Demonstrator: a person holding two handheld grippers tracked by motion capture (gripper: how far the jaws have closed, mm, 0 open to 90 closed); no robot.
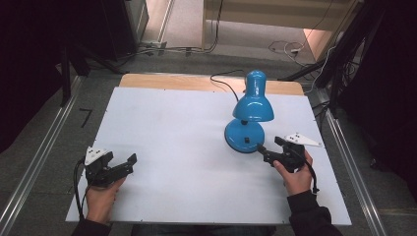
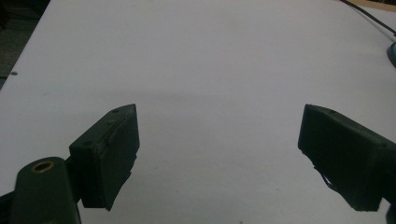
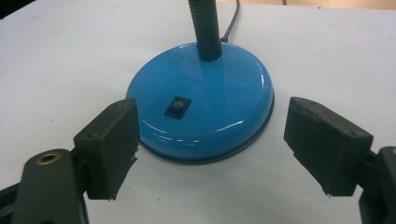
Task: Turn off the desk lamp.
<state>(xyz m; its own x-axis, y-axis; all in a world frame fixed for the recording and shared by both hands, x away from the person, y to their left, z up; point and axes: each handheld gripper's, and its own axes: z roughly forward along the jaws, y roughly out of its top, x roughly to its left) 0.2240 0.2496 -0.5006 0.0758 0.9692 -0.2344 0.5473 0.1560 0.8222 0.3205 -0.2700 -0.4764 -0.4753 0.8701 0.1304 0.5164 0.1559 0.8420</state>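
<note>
Right gripper (image 3: 210,149) has jaws spread wide, nothing between them, low over the white table (image 1: 172,147). Straight ahead of it, just off the jaw tips, sits the round base (image 3: 205,107) of the blue lamp (image 1: 252,110); in the right gripper view the base spans most of the gap between the jaws, slightly toward the view-left jaw, which sits just at the rim. Rocker switch (image 3: 177,106) is on top of the base on the near side, facing the gripper, close beyond the jaw line. Past it the neck (image 3: 204,28) rises from the back of the base, shade leaning over it, cord (image 1: 223,81) trailing off the far side. Left gripper (image 1: 110,169) also spread open and empty over bare table, well apart from the lamp, which lies far off to its right. Right hand is clearly the nearer one; likely next move is a forward reach to the switch or base.
</note>
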